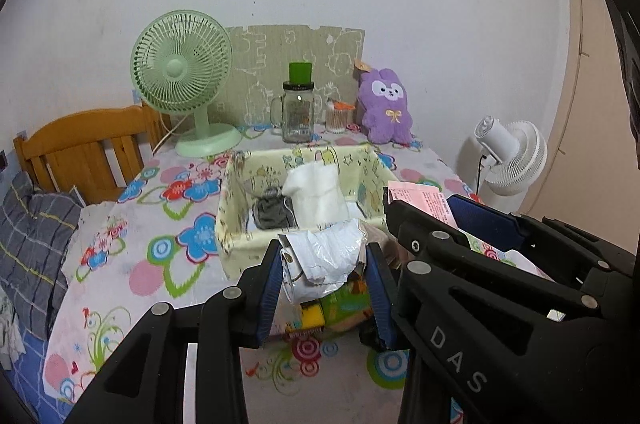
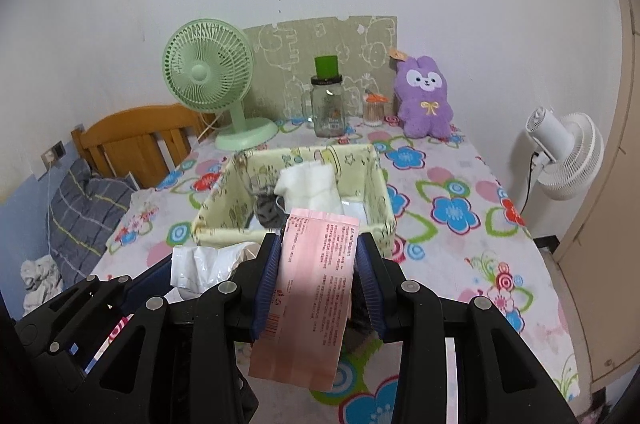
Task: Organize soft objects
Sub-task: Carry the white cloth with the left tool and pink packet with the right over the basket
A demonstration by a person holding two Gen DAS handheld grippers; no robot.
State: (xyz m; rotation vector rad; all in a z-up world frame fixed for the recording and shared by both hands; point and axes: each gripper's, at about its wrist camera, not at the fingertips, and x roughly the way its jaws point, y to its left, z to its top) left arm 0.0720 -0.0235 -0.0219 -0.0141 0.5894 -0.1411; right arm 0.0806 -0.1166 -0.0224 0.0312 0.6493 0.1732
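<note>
My left gripper (image 1: 325, 250) is shut on a soft pack (image 1: 320, 268) with crinkled white plastic on top and a colourful print below, held above the flowered tablecloth (image 1: 168, 224). Beside it, my right gripper (image 2: 319, 240) is shut on a flat pink packet (image 2: 312, 288) with printed text; the same pink packet (image 1: 416, 190) shows in the left wrist view. Just beyond both stands a pale yellow fabric basket (image 2: 224, 184). In it lie a white folded cloth (image 2: 308, 188) and a small grey item (image 2: 268, 214). The white pack (image 2: 204, 264) also appears at the left of the right wrist view.
At the back of the table stand a green desk fan (image 1: 182, 80), a glass jar with a green lid (image 1: 298, 112), a cotton-swab pot (image 1: 338, 116) and a purple plush bunny (image 1: 386, 104). A white floor fan (image 1: 512, 156) is at the right, a wooden headboard (image 1: 84, 144) at the left.
</note>
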